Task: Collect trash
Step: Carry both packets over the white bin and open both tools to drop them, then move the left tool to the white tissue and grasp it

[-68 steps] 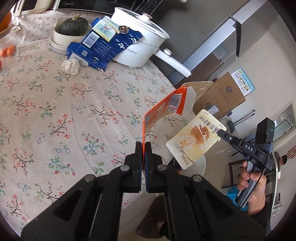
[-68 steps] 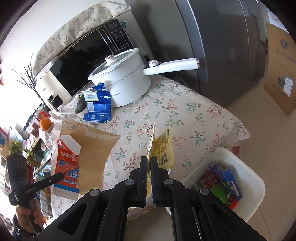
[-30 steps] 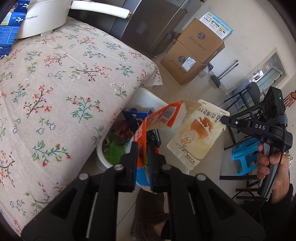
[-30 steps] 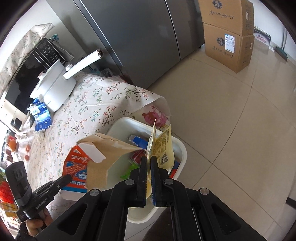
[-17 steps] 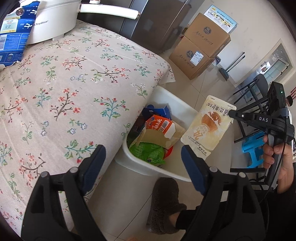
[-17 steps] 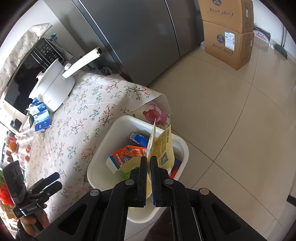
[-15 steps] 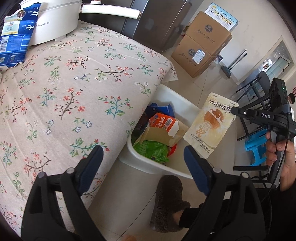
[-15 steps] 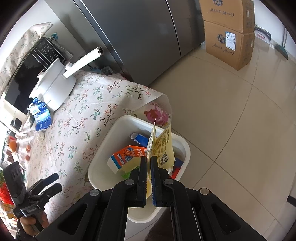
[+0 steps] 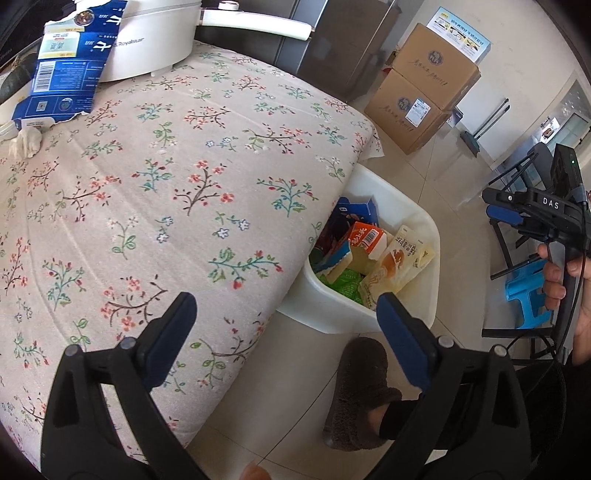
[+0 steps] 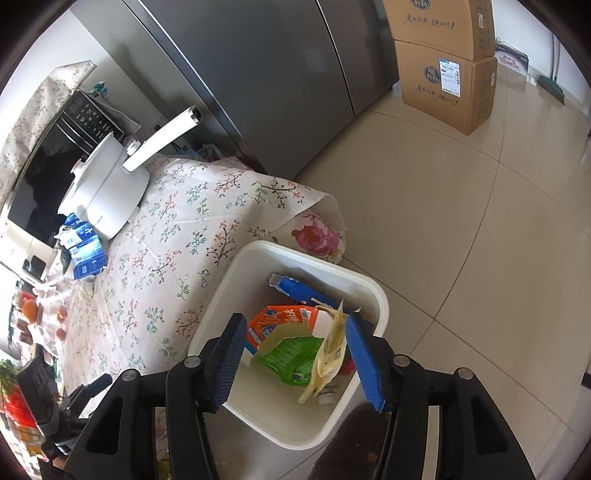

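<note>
Both hand-held grippers are opening. Your right hand-held gripper hangs over the white bin with its blue pads apart; the yellow snack pouch lies between them but neither pad presses on it, and in the left wrist view it already rests on the other trash in the bin. Your left hand-held gripper stands spread wide and empty above the edge of the floral tabletop, the bin just beyond it.

In the bin: the orange carton, a green wrapper and a blue box, with the pouch on top.

Still on the tabletop: the torn blue carton leaning against the white pot, and a crumpled tissue just beside it.

Risks from here:
- The pouch leans near the bin's rim; a pad brushing it as you withdraw could likely flip it onto the floor.
- The blue carton touches the pot, so a careless reach may knock the pot or its long handle.
- The tissue is soft and low; pads may close on the cloth instead and drag it.
- Your slippered foot stands beside the bin and could nudge it.
</note>
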### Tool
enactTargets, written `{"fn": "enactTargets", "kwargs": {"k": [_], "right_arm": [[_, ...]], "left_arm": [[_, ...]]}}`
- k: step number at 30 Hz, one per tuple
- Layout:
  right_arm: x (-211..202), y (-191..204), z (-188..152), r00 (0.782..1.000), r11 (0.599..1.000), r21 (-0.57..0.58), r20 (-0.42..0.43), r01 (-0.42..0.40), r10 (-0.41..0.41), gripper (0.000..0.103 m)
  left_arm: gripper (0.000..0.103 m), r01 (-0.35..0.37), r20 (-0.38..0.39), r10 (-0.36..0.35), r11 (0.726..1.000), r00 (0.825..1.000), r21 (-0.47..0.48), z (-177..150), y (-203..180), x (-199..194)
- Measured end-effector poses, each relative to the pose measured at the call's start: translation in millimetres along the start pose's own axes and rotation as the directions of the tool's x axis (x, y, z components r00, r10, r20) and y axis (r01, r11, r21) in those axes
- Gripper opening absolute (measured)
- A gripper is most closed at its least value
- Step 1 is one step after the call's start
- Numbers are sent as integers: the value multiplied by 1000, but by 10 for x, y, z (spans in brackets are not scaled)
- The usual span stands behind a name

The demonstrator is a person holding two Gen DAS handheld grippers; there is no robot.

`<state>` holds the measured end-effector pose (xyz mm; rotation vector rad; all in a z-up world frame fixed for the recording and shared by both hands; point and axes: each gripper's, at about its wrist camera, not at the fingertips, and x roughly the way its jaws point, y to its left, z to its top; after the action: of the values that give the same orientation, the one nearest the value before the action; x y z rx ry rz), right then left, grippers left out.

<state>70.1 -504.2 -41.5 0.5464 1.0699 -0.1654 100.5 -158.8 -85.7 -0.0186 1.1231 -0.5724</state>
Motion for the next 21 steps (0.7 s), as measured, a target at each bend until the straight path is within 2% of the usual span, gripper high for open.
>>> {"fn": "enactTargets", "kwargs": {"k": [11,21], "right_arm": [[56,309,37,1000,999,-34,-4,-5,5,66],[197,851,68,1000,993,-117,3,-16,16,69]], "left_arm": [[98,-31,30,32,999,999,-44,-35,268,-187],[98,-91,75,99,990,992,-106,-73,639,-430]]}}
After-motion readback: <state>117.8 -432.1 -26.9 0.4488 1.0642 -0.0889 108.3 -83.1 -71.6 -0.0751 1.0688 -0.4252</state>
